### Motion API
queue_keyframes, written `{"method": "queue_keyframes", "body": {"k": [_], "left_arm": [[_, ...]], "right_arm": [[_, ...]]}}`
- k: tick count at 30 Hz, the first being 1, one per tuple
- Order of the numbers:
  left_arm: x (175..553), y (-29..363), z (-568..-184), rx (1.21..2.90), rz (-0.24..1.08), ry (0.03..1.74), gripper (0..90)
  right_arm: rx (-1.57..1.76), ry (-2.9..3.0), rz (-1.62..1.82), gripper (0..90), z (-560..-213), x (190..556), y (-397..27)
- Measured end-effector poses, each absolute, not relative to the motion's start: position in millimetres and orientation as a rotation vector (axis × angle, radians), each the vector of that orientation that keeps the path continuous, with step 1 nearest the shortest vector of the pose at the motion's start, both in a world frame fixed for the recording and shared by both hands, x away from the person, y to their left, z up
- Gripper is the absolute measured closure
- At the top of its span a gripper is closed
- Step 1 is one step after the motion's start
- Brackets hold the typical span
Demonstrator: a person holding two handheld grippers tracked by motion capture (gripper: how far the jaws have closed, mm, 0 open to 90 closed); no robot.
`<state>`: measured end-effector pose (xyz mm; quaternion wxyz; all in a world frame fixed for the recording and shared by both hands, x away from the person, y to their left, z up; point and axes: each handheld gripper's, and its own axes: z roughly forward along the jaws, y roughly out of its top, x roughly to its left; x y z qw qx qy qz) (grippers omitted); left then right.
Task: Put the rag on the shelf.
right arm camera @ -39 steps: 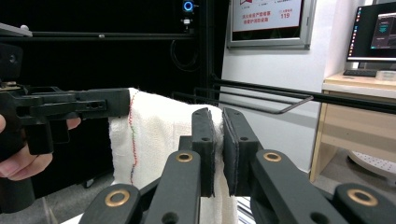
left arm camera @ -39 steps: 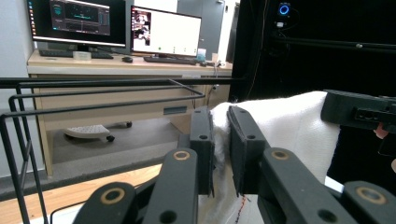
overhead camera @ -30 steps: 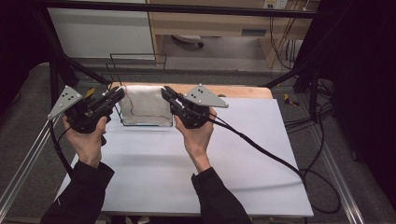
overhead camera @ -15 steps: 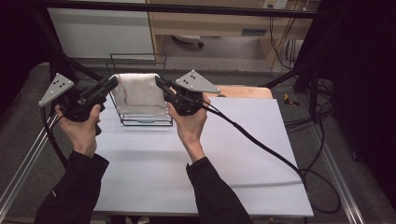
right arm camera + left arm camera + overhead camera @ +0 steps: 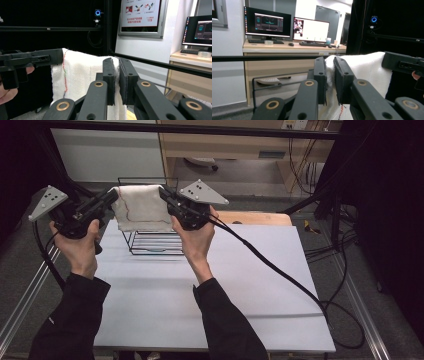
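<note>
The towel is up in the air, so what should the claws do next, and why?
Probably carry the towel forward and lower it over the wire rack. The left claw and right claw each pinch a top corner, so it hangs spread just above the rack.

Lab: monitors (image 5: 287, 26) on desk (image 5: 294, 48), black frame.

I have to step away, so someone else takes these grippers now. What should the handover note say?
Left gripper: shut on the left top corner of the white cloth with the red stitched line.
Right gripper: shut on its right top corner.
The cloth hangs spread between them, above the black wire rack at the far side of the white table.
Done: cloth gripped and raised.
Left, probably: drape it over the rack or lay it down.
</note>
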<state>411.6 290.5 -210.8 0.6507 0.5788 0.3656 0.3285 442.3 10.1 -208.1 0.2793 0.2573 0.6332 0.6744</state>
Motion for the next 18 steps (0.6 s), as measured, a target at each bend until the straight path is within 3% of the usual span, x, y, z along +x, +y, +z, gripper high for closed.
{"method": "queue_keyframes", "body": {"k": [18], "left_arm": [[432.8, 300.6, -183.7, 1.302, 0.771, 0.845, 80.3]], "right_arm": [[0.679, 1.675, 1.798, 84.3, -181.1, 463.4, 25.6]]}}
